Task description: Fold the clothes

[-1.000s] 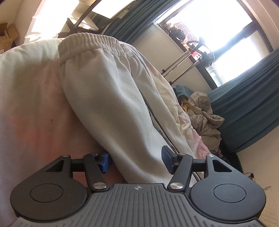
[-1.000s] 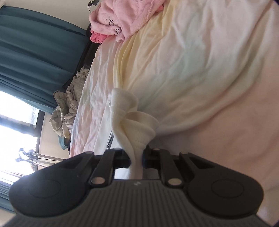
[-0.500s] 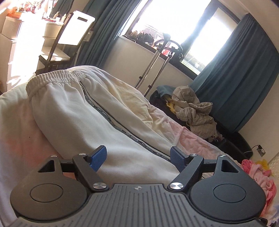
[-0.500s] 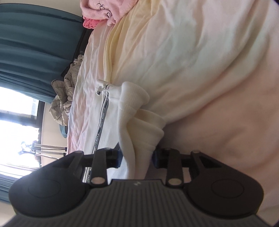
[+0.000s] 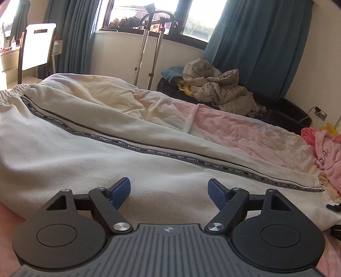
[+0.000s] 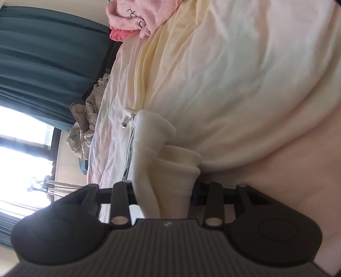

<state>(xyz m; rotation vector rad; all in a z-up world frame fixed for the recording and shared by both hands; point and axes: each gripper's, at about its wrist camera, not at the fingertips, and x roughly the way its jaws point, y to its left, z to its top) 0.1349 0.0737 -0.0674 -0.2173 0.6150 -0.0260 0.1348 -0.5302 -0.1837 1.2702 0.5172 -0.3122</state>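
Cream sweatpants [image 5: 89, 153] with a black lettered side stripe lie stretched flat across the bed, elastic waistband at the far left. My left gripper [image 5: 169, 192] is open, hovering just over the middle of the pant leg, holding nothing. In the right wrist view, the ribbed ankle cuffs [image 6: 168, 162] of the pants lie bunched between the spread fingers of my right gripper [image 6: 165, 192], which is open around them. A drawstring tip [image 6: 127, 119] sticks out beyond the cuffs.
The bed has a cream and pink sheet [image 5: 245, 132]. A pink fluffy garment [image 5: 326, 153] lies at its right end, also in the right wrist view [image 6: 132, 15]. A beige jacket heap [image 5: 217, 89], a chair [image 5: 36, 46], a metal stand [image 5: 149, 53] and teal curtains [image 5: 262, 42] stand beyond the bed.
My right gripper has opened and let go of the cuffs. My left gripper has opened wider and drawn back, and the pants now lie flat along the bed.
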